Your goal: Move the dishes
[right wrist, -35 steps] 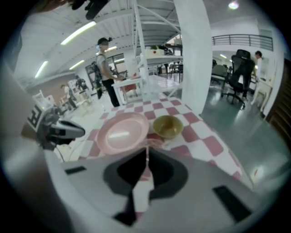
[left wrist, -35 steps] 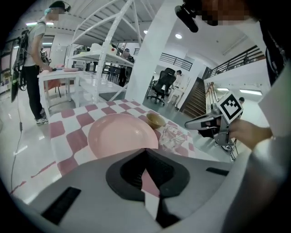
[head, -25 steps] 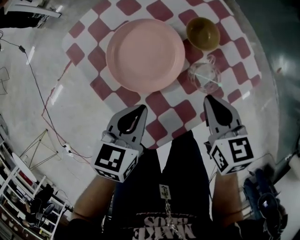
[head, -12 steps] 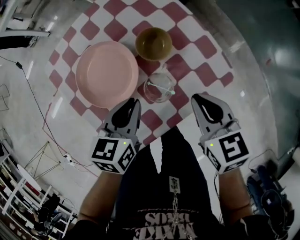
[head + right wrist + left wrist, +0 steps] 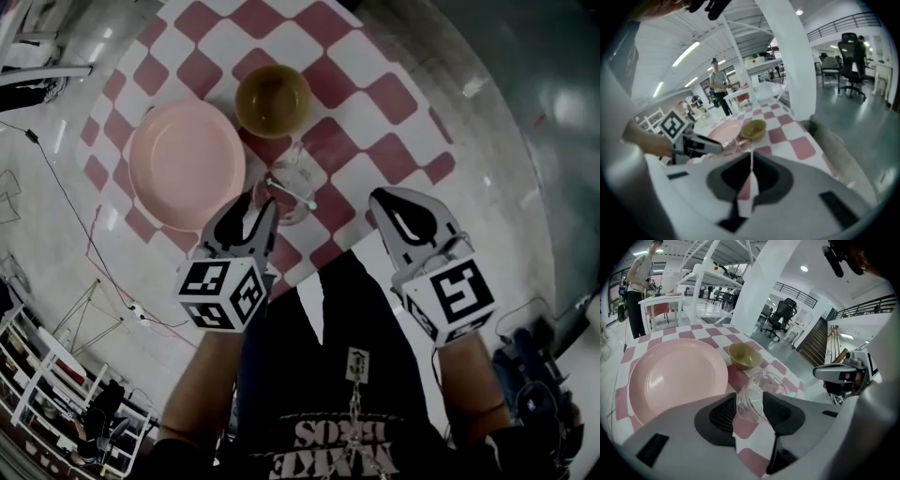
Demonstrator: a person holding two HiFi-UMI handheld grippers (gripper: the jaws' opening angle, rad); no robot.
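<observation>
1. The grey left gripper [image 5: 251, 220] with black ribbed pads points forward and down, its tips right at the near side of the clear glass cup [image 5: 284, 192].
2. Its jaws have just been opening and stand apart. The cup's wall shows in the gap, and neither pad presses on it.
3. The matching right gripper [image 5: 398, 211] sits to the right of the cup, clear of it, also tilted down. Its jaws are together with nothing between them.
4. The bare left forearm [image 5: 192, 394] and right forearm [image 5: 469, 375] reach forward behind the grippers, nearer the person than the cup.
</observation>
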